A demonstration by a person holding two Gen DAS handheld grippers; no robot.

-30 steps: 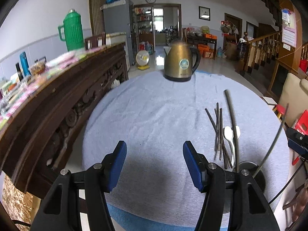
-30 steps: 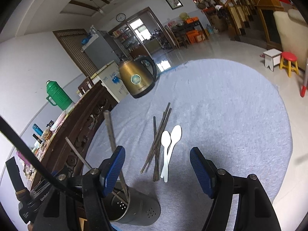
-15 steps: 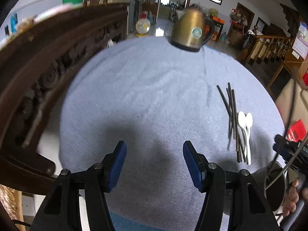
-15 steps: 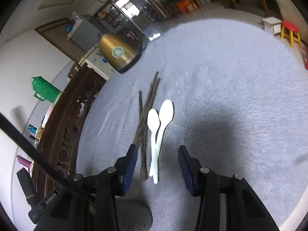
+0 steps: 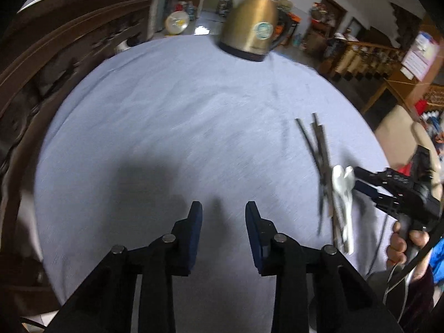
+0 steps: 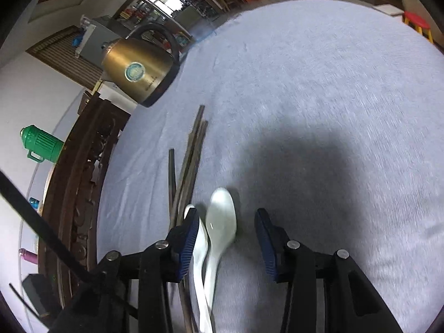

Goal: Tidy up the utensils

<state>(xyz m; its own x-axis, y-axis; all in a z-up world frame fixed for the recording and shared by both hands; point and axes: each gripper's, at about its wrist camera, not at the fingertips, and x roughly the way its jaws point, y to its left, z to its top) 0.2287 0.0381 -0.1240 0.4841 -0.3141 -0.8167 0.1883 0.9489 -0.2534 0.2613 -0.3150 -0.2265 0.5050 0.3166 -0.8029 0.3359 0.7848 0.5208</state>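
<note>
The right gripper (image 6: pixel 227 238) is angled down over the two white spoons (image 6: pixel 219 227) lying on the grey tablecloth (image 6: pixel 319 97), and its jaws are closing with the spoon bowls between the blue pads, though the pads do not press on them, so nothing is gripped. The left pad sits right at the edge of the nearer spoon; the right pad is clear of the other. Just beside the spoons, on their left in this view, lies the bundle of dark chopsticks (image 6: pixel 186 166), fanned out towards the brass kettle (image 6: pixel 138 69) at the far edge of the table. Over on the other side, the left gripper (image 5: pixel 223 222) hangs above bare cloth, well apart from the utensils, jaws closing on nothing. From there the right gripper (image 5: pixel 358 180) shows at the spoons (image 5: pixel 342 188), a hand (image 5: pixel 402 247) on its handle.
</note>
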